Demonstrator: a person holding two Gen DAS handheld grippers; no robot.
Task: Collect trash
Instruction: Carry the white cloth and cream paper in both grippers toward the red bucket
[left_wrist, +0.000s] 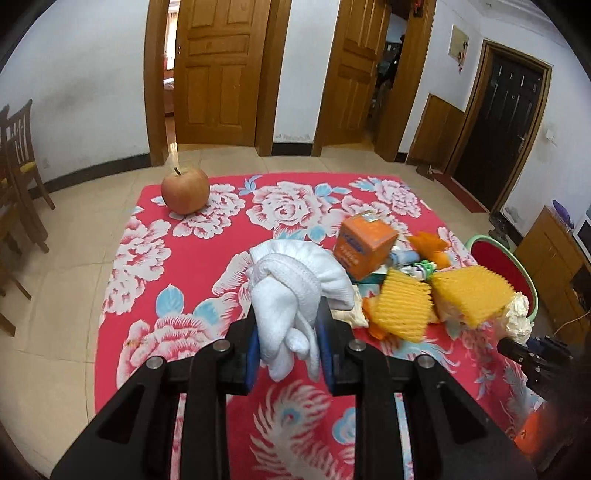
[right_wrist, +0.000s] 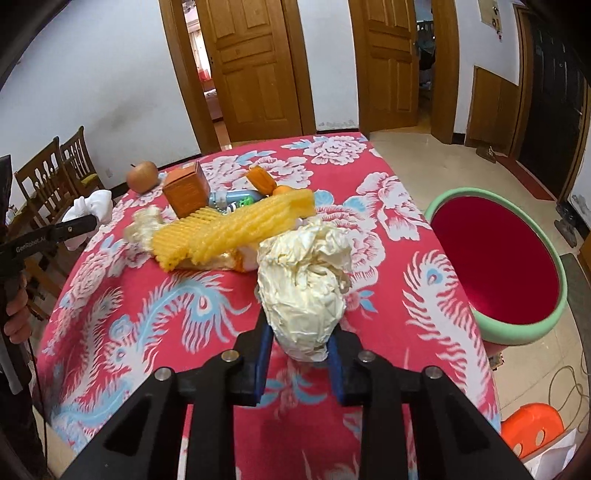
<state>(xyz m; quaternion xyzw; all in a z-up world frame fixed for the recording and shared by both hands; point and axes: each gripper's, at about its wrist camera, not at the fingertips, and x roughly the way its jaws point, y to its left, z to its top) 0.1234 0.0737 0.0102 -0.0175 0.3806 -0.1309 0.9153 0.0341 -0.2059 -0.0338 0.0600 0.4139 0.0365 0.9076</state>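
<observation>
My left gripper (left_wrist: 286, 332) is shut on a bundle of white cloth (left_wrist: 295, 280), held a little above the red flowered tablecloth (left_wrist: 207, 258); the same gripper with the white cloth (right_wrist: 94, 206) shows at the left of the right wrist view. My right gripper (right_wrist: 299, 332) is shut on a crumpled ball of cream paper (right_wrist: 304, 284), which also shows as a cream paper ball (left_wrist: 519, 314) at the right of the left wrist view. A pile of trash lies mid-table: yellow foam netting (right_wrist: 236, 225), an orange carton (left_wrist: 364, 243), a small bottle (right_wrist: 231, 199) and orange wrappers (left_wrist: 430, 245).
An apple (left_wrist: 184, 190) stands near the table's far left corner. A green-rimmed red basin (right_wrist: 495, 266) sits just beyond the table's right edge. Wooden chairs (right_wrist: 51, 177) stand at the left, an orange stool (right_wrist: 532, 424) on the floor at the right. A hand (right_wrist: 16, 310) holds the left gripper's handle.
</observation>
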